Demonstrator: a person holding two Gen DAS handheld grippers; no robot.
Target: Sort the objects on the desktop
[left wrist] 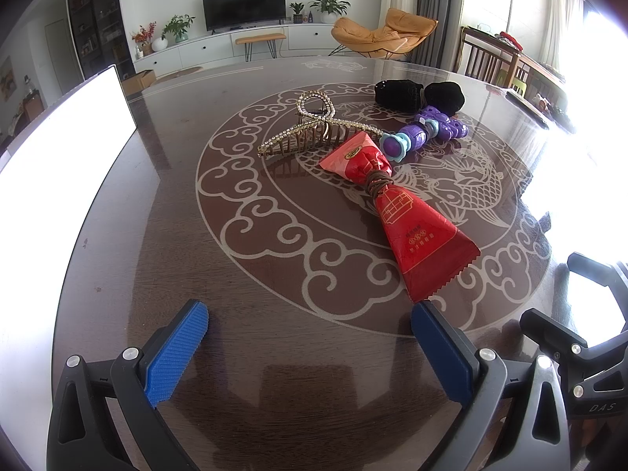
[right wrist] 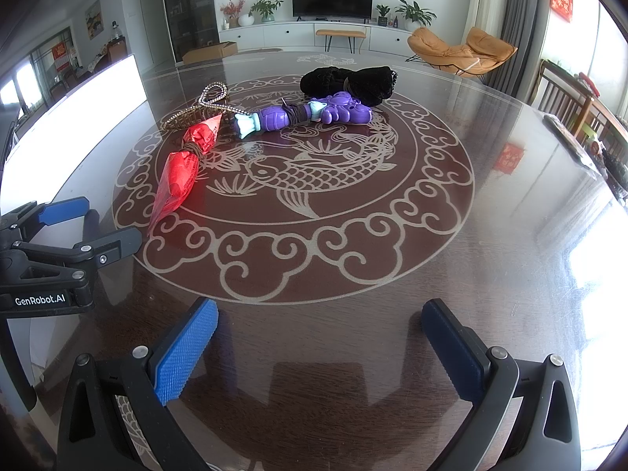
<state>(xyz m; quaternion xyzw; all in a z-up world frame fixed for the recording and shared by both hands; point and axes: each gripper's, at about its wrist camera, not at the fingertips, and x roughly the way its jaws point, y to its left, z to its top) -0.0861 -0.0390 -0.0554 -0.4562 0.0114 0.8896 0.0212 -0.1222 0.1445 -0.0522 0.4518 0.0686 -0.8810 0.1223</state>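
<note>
Both of my grippers hang low over the near edge of the worktop (right wrist: 490,204), and nothing is in either one. My left gripper (left wrist: 310,337) has its fingers spread wide; my right gripper (right wrist: 320,333) is spread just as wide and sits just beside it.

The things to sort lie in a tight cluster toward the middle of the glossy worktop. The red packet (left wrist: 396,212), cinched at its waist by a brown hair tie (left wrist: 378,182), reaches closest to my left fingers. Its far end touches or overlaps the gold hair claw (left wrist: 314,133) and lies just beside the purple toy (left wrist: 428,133). A black velvet scrunchie (left wrist: 420,96) sits behind the toy.

The crowding is my main worry. If I pull the packet, I expect it to drag the claw or nudge the toy. The crinkly film could also slip from my pads on this slick glass. The claw's teeth look apt to snag. With my grippers so near each other, reaching across together risks a knock. I cannot see any bin for sorting.
</note>
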